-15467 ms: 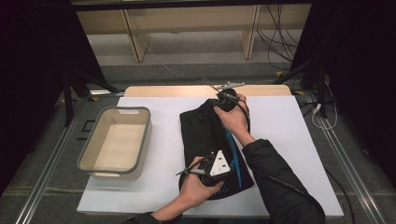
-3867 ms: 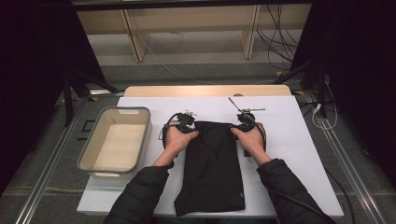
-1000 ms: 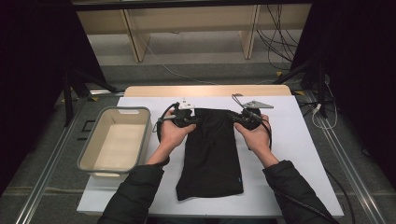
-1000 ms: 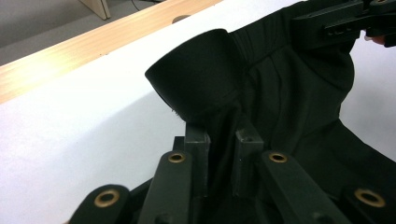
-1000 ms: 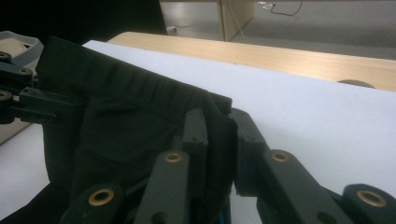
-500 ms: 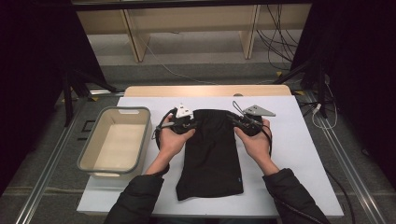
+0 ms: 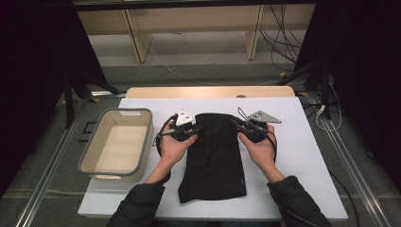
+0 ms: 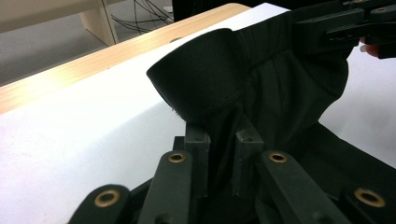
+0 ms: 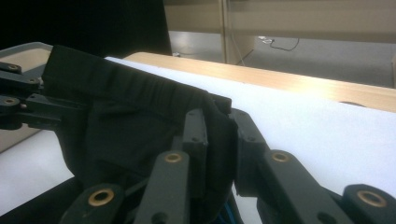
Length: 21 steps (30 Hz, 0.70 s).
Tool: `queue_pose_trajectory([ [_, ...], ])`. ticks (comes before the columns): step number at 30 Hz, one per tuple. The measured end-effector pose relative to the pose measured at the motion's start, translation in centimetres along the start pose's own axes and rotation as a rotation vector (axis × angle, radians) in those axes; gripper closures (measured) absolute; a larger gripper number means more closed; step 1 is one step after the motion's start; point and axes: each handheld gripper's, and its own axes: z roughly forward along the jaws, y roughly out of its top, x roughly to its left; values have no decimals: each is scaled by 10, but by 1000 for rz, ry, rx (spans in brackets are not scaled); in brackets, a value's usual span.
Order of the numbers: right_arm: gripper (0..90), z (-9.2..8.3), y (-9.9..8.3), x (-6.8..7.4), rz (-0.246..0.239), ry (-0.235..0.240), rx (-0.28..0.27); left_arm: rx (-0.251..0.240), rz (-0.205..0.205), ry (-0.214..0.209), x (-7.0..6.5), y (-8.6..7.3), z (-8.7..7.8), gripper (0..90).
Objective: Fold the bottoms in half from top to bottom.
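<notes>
Folding of a black garment [image 7: 213, 156] under way, roughly midway by the look of it. Already folded lengthwise into a narrow strip lying down the centre of the high view on the white desk [image 7: 302, 156], lower hem toward the bottom edge of the frame, a small blue tag showing near its lower right corner. Waistband end at the upper centre, pinched at both corners: left gripper [image 7: 189, 130] at the upper left corner of the cloth, right gripper [image 7: 243, 128] at the upper right.

In the left gripper view, fingers [image 8: 198, 149] nearly closed, a thin pleat of black fabric clamped between them, the waistband arching up in a rounded bulge above. In the right gripper view, fingers [image 9: 194, 140] likewise almost shut, with a bunched corner of the elastic waistband squeezed in the narrow gap. Upper edge raised a little off the desk between the two grips, slack in the middle; remainder of the strip flat.

Done so far, judging from the lie of the cloth: the lengthwise fold and a two-corner hold on the top edge. Left to do, probably: carrying the top edge down toward the hem for a crosswise fold, perhaps a second one, then smoothing. Grey bin [image 7: 97, 156] at the left of the desk empty, possibly the final destination.
</notes>
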Motion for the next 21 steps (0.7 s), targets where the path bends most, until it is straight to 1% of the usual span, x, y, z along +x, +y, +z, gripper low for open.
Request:
queue_pose_trajectory([
  [4, 786, -2, 1, 4, -7, 0, -3, -4, -1, 8, -2, 0, -2, 794],
  [6, 786, -4, 1, 4, -7, 3, 1, -6, -2, 5, -2, -1, -3, 794],
  [9, 786, -6, 1, 4, 6, 13, 4, -6, -8, 1, -3, -2, -5, 794],
  [13, 784, -8, 2, 7, -4, 15, 4, -6, -3, 5, -4, -2, -7, 794],
  [16, 783, -9, 2, 8, -2, 19, 5, -7, -6, 3, -5, -3, -8, 794],
  [21, 781, -11, 2, 9, -3, 26, 6, -8, 2, 3, -8, -2, -11, 794],
])
